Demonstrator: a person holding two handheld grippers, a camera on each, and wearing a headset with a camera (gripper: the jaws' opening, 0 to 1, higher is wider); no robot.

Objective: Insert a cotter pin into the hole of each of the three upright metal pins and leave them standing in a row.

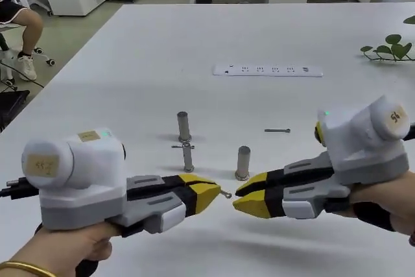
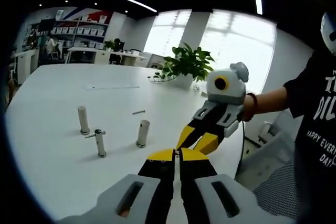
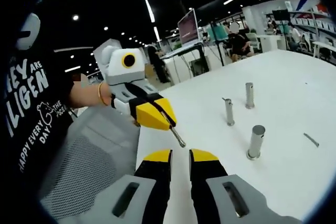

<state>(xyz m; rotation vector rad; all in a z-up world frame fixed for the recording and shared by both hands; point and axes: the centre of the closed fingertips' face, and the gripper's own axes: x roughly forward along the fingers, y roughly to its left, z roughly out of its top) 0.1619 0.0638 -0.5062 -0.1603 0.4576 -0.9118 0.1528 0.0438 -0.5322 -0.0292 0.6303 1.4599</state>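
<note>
1. My left gripper (image 1: 214, 194), jaws pressed together, pinches a thin grey metal cotter pin (image 1: 225, 194) just in front of the crossed pin.
2. My right gripper (image 1: 237, 197), jaws slightly spread, holds nothing. Its tips face the pinched cotter pin.
3. The crossed pin (image 1: 187, 156) is a grey upright metal cylinder on the white desk (image 1: 130, 82) with a cotter pin through its top.
4. One bare upright metal pin (image 1: 184, 126) stands behind the crossed pin, and a second bare pin (image 1: 243, 162) stands to its right.
5. A loose cotter pin (image 1: 277, 130) lies farther right.

The left gripper (image 2: 177, 155) is seen with its jaws pressed together. Just beyond its tips the right gripper (image 2: 192, 147) is held, jaws slightly parted. On the white table (image 2: 58, 171), three metal pins are stood upright: far pin (image 2: 83, 120), middle pin (image 2: 100, 143) crossed by a cotter pin (image 2: 92, 135), right pin (image 2: 142, 133). A loose cotter pin (image 2: 138, 112) is laid further from the near edge.
</note>
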